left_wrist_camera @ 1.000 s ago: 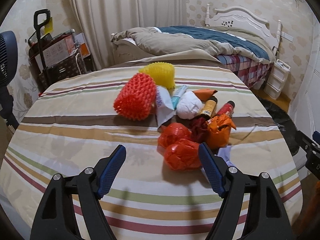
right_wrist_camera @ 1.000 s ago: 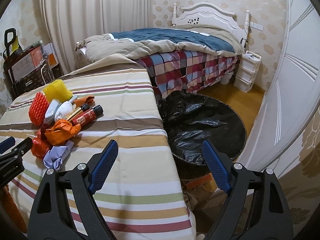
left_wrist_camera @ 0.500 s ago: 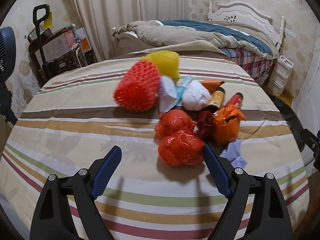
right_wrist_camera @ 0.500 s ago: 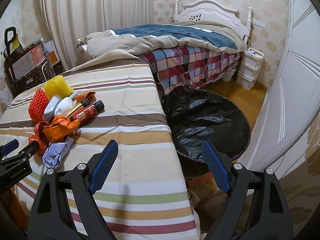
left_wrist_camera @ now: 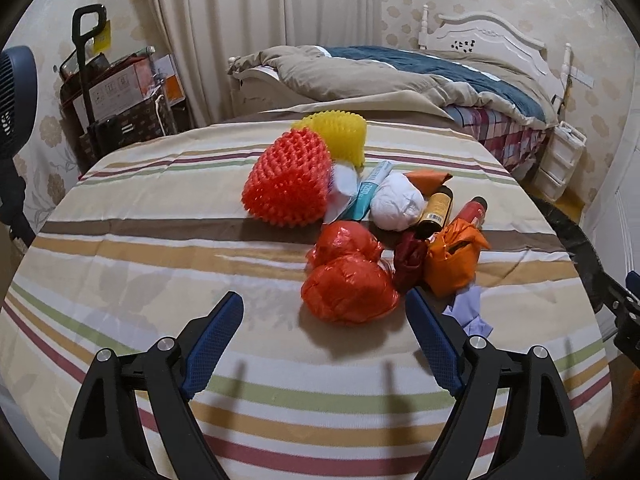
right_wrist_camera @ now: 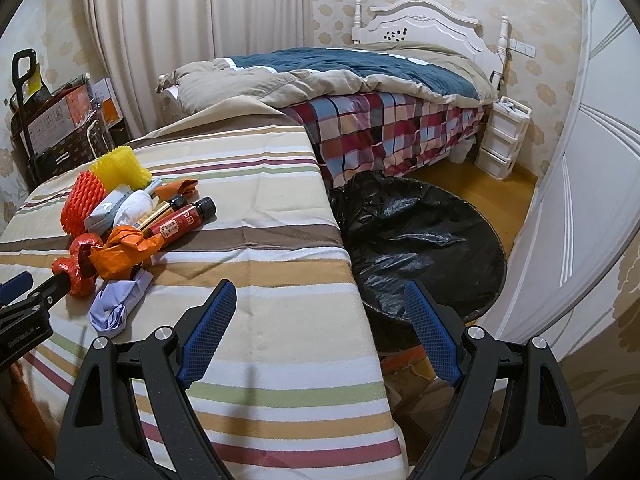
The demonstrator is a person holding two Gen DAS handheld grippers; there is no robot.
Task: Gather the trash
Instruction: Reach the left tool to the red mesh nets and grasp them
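A pile of trash lies on the striped tablecloth [left_wrist_camera: 160, 264]: a crumpled red plastic bag [left_wrist_camera: 348, 290] nearest, a second red bag [left_wrist_camera: 344, 240], an orange bag [left_wrist_camera: 454, 258], a white wad [left_wrist_camera: 396, 200], two small bottles [left_wrist_camera: 436, 210], a red foam net [left_wrist_camera: 288, 178], a yellow foam net [left_wrist_camera: 332, 138] and a lilac paper [left_wrist_camera: 466, 308]. My left gripper [left_wrist_camera: 324, 336] is open and empty, just short of the nearest red bag. My right gripper [right_wrist_camera: 316, 328] is open and empty over the table's right edge, beside a bin lined with a black bag [right_wrist_camera: 420, 240]. The pile also shows in the right wrist view [right_wrist_camera: 120, 232].
A bed [right_wrist_camera: 360, 92] with a checked cover stands behind the table and the bin. A white drawer unit [right_wrist_camera: 502, 138] is at its far side. A trolley with boxes [left_wrist_camera: 116, 104] and a fan [left_wrist_camera: 12, 100] stand at the left. A white door [right_wrist_camera: 580, 200] is at the right.
My left gripper has drawn back a little and shifted left, so the nearest red bag now sits ahead between the fingers. The right gripper has barely moved.
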